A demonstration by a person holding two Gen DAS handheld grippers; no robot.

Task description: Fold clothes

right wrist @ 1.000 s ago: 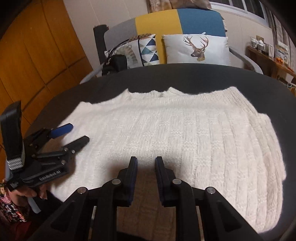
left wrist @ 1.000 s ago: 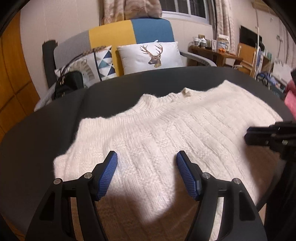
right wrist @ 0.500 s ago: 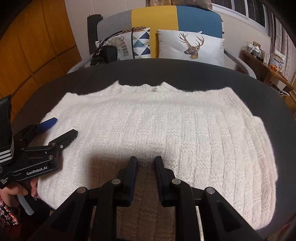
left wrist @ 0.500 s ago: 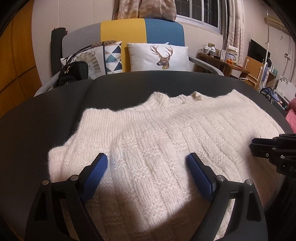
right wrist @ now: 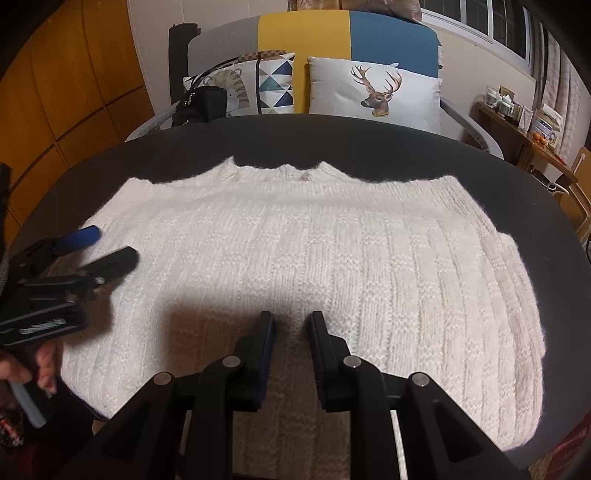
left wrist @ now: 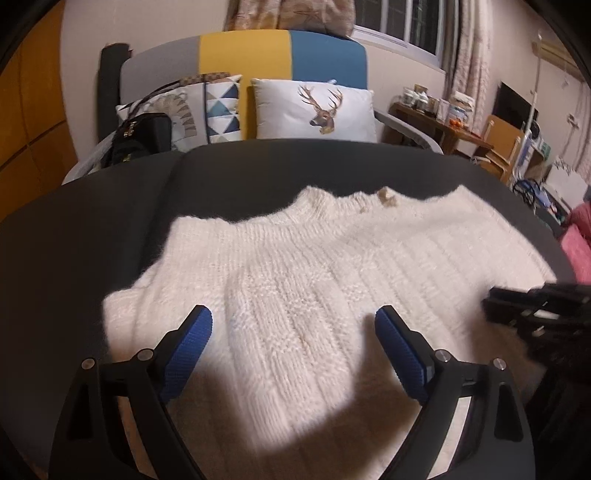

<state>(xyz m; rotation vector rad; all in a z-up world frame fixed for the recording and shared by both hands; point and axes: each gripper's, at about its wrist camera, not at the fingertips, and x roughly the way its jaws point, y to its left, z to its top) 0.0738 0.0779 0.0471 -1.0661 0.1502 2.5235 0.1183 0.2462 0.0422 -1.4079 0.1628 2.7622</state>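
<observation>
Sweater (right wrist: 332,258) | cream knit, flat on table (right wrist: 369,140) | no legible writing

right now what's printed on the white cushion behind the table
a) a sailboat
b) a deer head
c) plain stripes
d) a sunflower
b, the white cushion on the sofa behind the table shows a brown deer head with antlers, seen in both wrist views.
</observation>
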